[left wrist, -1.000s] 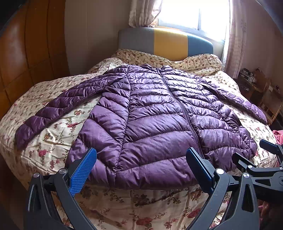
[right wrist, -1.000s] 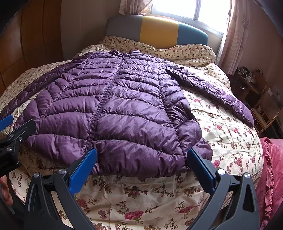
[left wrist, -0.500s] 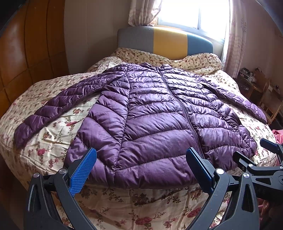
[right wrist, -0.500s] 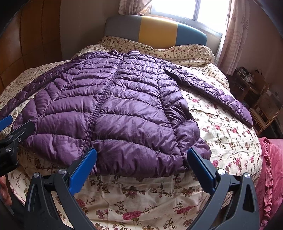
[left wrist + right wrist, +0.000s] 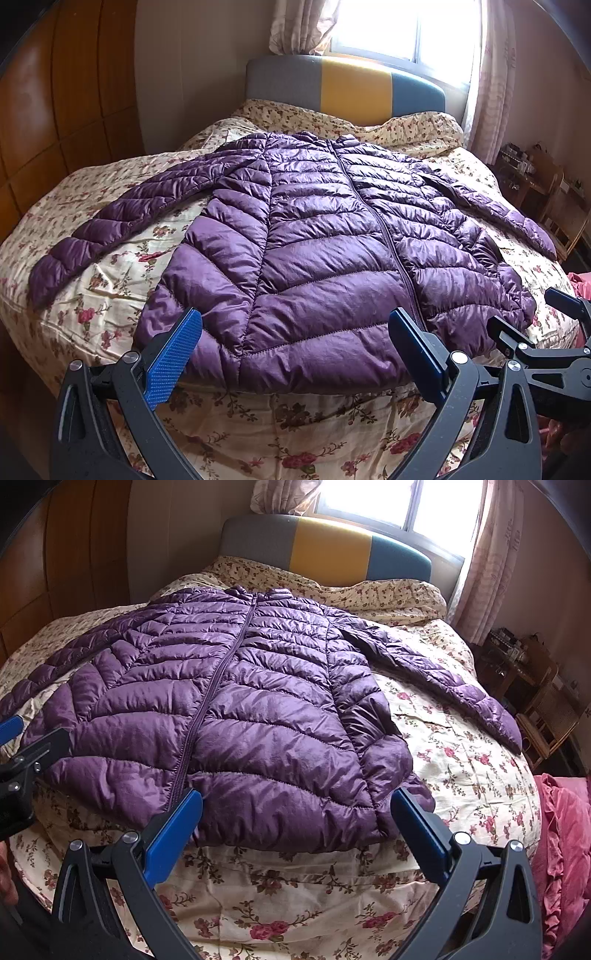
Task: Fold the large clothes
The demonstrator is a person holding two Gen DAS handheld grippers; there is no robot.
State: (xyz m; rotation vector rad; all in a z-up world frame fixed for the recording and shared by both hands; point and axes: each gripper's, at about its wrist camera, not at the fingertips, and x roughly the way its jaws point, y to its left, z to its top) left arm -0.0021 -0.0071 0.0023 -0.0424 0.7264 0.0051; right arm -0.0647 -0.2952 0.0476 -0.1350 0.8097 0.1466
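A purple quilted puffer jacket lies flat and zipped on the bed, hem toward me, both sleeves spread outward. My left gripper hovers open just in front of the hem, left of the zip. My right gripper is open too, in front of the hem's right half. Neither touches the fabric. Each gripper shows at the edge of the other's view: the right gripper and the left gripper.
The bed carries a floral cover. A grey, yellow and blue headboard stands under a bright window. Wooden wardrobe panels line the left. A wooden chair and shelf stand at right; red cloth sits by the bed's corner.
Both grippers have drawn back and slightly up from the bed, so the jacket sits a little farther off in each view. The jacket itself has not moved.
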